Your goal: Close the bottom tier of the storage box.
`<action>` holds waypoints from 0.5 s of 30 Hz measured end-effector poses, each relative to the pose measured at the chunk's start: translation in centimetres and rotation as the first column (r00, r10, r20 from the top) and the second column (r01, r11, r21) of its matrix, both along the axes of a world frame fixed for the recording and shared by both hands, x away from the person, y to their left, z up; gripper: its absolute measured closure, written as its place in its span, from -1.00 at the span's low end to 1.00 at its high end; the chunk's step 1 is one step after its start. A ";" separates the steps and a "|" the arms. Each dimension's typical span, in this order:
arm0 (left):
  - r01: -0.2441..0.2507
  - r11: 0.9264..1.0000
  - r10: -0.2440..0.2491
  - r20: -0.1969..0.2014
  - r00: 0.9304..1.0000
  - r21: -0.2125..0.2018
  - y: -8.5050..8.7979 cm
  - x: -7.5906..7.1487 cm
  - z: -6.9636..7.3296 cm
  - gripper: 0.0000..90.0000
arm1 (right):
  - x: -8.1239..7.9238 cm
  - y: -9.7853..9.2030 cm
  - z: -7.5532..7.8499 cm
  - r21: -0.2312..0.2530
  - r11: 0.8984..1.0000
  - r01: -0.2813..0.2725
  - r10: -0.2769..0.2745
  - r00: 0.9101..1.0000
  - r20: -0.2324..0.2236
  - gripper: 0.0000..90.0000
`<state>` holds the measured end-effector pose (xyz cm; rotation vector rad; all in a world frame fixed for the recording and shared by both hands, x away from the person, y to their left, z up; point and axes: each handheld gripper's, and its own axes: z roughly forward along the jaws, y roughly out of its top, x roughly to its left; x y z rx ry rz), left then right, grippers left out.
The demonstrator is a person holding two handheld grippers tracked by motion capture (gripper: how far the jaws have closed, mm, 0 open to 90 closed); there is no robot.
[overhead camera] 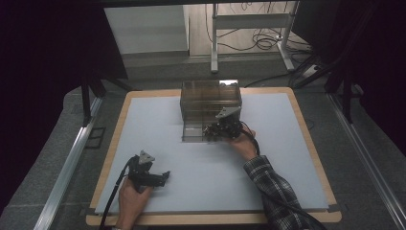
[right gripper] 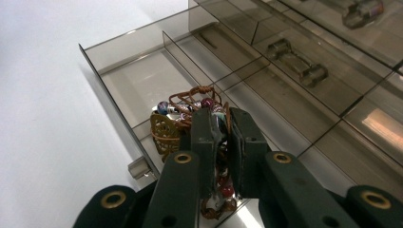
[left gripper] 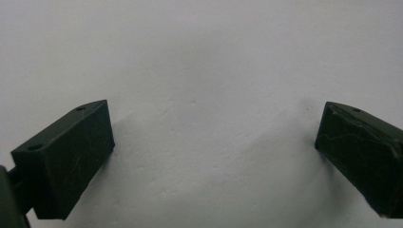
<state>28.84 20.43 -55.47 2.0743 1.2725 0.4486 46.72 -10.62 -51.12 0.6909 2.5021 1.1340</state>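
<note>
A smoky clear drawer cabinet [overhead camera: 210,98] stands at the middle back of the white mat. Its lowest left drawer [right gripper: 138,85] is pulled out and has dividers. My right gripper [right gripper: 222,118] is shut on a beaded bracelet [right gripper: 166,130] with brown cord and a gold filigree charm, held over the near corner of that drawer. In the high view the right gripper [overhead camera: 211,132] sits at the drawer's front. My left gripper [left gripper: 214,128] is open with nothing between its jaws, low over the mat. In the high view the left gripper [overhead camera: 164,177] lies at the front left of the mat.
The mat [overhead camera: 268,158] lies on a wooden board [overhead camera: 306,129]. The closed drawers beside the open one carry clear handles [right gripper: 297,61]. A metal table frame [overhead camera: 215,43] and cables stand on the floor behind the board. Dark curtains hang at both sides.
</note>
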 end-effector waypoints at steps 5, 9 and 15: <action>-0.003 1.000 0.003 0.001 1.000 -0.003 0.0 0.0 0.0 -1.00 | 0.1 0.1 -0.3 -0.012 1.000 0.007 -0.007 1.000 -0.006 0.79; -0.001 1.000 0.001 0.001 1.000 -0.001 0.0 0.0 0.0 -1.00 | 0.1 0.3 -0.7 -0.032 0.999 0.010 -0.010 1.000 -0.007 0.79; 0.000 1.000 0.000 0.000 1.000 0.000 0.0 0.0 0.0 -1.00 | 0.1 0.5 -1.0 -0.070 0.997 0.020 -0.020 1.000 -0.001 0.78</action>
